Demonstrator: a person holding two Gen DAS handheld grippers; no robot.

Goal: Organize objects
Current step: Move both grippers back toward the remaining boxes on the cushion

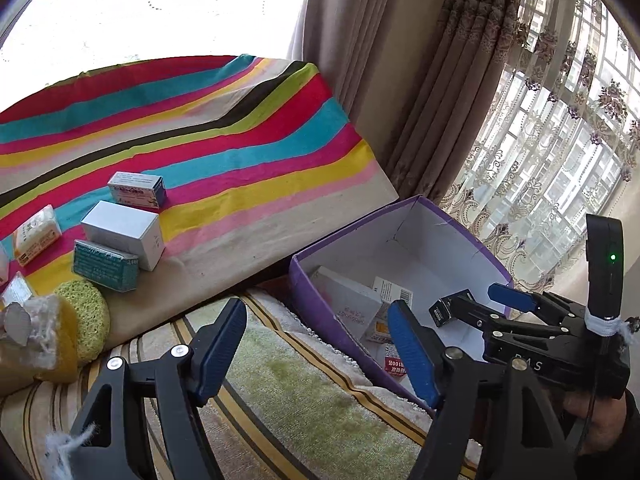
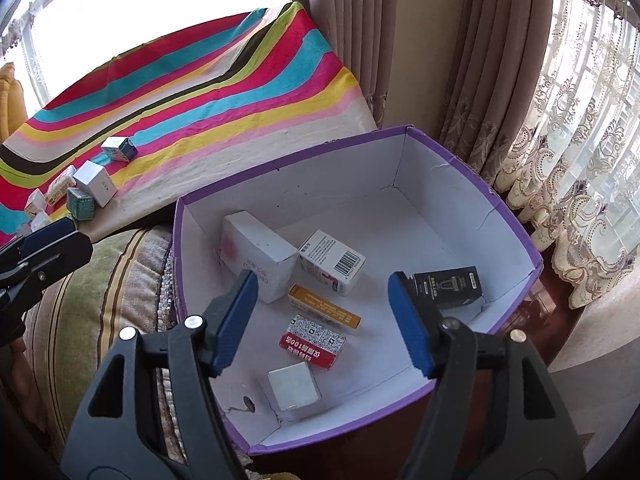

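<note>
— So, where are the two grippers?

— Both are over the purple box. The right gripper hangs above its white inside, with the jaws standing apart and nothing between the pads. The left gripper is at the box's left wall, above the striped towel; its jaws are also apart and empty.

— What lies in the box?

— Six small packages. A white carton leans at the left wall, and a white box with a barcode is just beside it. Nearer to the camera lie an orange-and-white pack and a red-and-white pack, touching or almost touching; I cannot tell which. A small white cube sits near the box's near edge, and a black box rests at the right wall.

— And outside it?

— On the rainbow-striped cloth, near its left edge, a blue-and-white pack stands apart. A white box is just behind a teal box, and they touch. A small pouch lies to the left of them. At the near left corner of the cloth a green sponge leans on a yellow sponge.

— Is a person visible?

— Only a hand, holding the right gripper's handle.
</note>
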